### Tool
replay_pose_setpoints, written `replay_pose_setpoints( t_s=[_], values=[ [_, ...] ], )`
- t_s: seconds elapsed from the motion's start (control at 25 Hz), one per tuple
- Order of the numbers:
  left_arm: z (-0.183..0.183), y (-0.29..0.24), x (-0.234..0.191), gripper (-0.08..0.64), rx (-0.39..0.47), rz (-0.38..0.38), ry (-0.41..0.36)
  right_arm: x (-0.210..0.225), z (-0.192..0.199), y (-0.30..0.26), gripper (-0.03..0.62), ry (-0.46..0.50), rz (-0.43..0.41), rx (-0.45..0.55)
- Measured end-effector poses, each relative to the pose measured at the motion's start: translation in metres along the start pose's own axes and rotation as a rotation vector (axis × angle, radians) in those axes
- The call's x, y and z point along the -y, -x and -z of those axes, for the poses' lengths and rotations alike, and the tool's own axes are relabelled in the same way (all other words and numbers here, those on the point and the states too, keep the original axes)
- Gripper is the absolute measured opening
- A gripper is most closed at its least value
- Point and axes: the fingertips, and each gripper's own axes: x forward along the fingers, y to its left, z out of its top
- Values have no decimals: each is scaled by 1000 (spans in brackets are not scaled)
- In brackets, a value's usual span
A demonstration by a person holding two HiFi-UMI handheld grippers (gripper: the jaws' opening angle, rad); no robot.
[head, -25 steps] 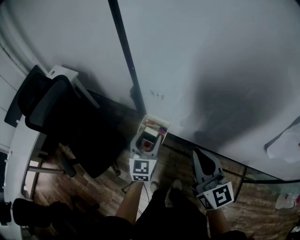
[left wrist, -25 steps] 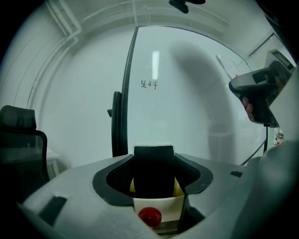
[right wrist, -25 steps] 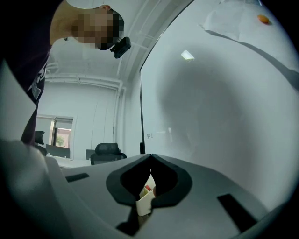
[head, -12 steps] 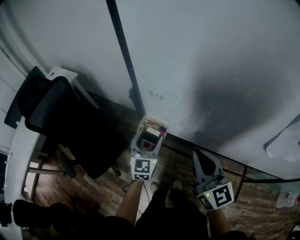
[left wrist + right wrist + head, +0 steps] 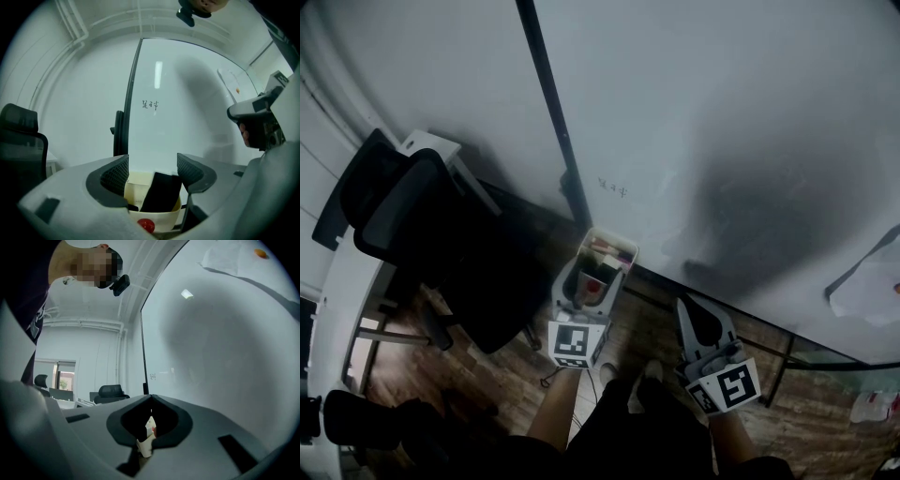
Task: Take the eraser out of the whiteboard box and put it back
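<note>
Black eraser [image 5: 161,191] leans inside the cream whiteboard box [image 5: 154,221], at six o'clock beneath my left tool [image 5: 152,171], whose jaws have just been opening and stand wide. At four o'clock, my right tool [image 5: 150,399] is closed tight.

You are in an office or meeting room. A large white whiteboard [image 5: 722,112] fills the wall ahead of you, with a few small black handwritten marks [image 5: 613,188] on it and a cream plastic box [image 5: 617,238] by its lower edge. To your left, a black mesh-backed office chair [image 5: 403,225] stands beside the edge of a white desk [image 5: 336,319], on a brown wood-plank floor [image 5: 825,412]. The right gripper view shows another black office chair [image 5: 108,392] farther back.
</note>
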Motion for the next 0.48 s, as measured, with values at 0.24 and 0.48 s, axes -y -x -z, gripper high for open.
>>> replay_pose_setpoints(
  t_s=[0.24, 0.48],
  values=[
    [-33, 25, 10, 291, 42, -49, 0, -6, 8, -7, 3, -30, -79, 2],
    [-55, 53, 32, 285, 60, -86, 18, -20, 8, -8, 3, -53, -186, 19]
  ],
)
